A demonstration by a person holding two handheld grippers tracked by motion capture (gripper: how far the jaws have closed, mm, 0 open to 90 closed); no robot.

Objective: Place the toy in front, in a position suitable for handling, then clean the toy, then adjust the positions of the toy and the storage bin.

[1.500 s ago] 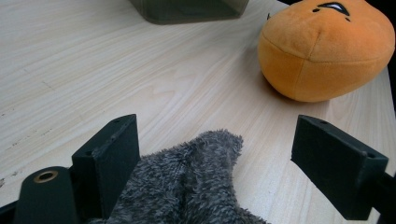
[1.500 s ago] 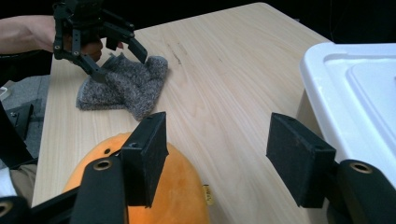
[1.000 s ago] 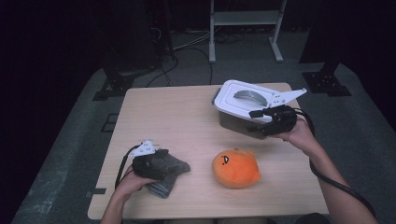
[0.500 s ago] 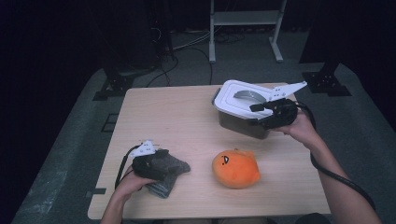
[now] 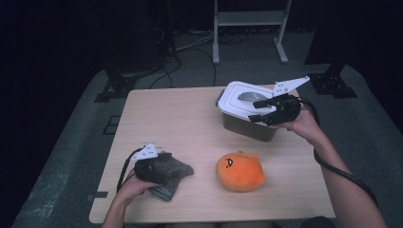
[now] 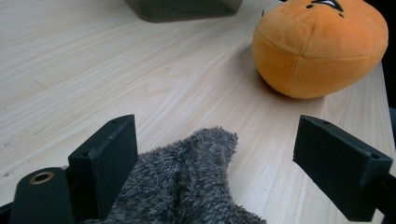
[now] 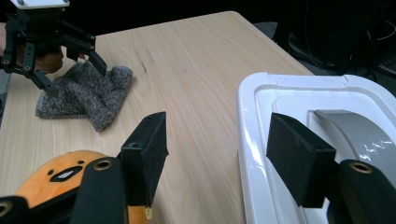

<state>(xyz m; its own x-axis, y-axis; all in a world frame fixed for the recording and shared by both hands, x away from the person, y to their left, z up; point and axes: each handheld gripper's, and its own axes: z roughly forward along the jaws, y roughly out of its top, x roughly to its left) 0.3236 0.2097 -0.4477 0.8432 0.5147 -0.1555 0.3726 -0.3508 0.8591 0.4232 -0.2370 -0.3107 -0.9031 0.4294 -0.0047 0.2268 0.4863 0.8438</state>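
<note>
My right gripper (image 5: 259,110) has shifted left over the white box lid (image 5: 240,97), jaws apart around its edge. My left gripper (image 5: 164,167) rests unmoved, spread over the grey cloth (image 6: 196,186); lid removal comes next.

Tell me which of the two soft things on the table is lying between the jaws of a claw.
The grey fuzzy cloth, lying between the open left claw. The orange plush sits apart, untouched.

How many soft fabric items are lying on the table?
2: a grey fuzzy cloth at the front left, under the left gripper, and an orange plush toy at front centre. The lidded container's contents are hidden.
</note>
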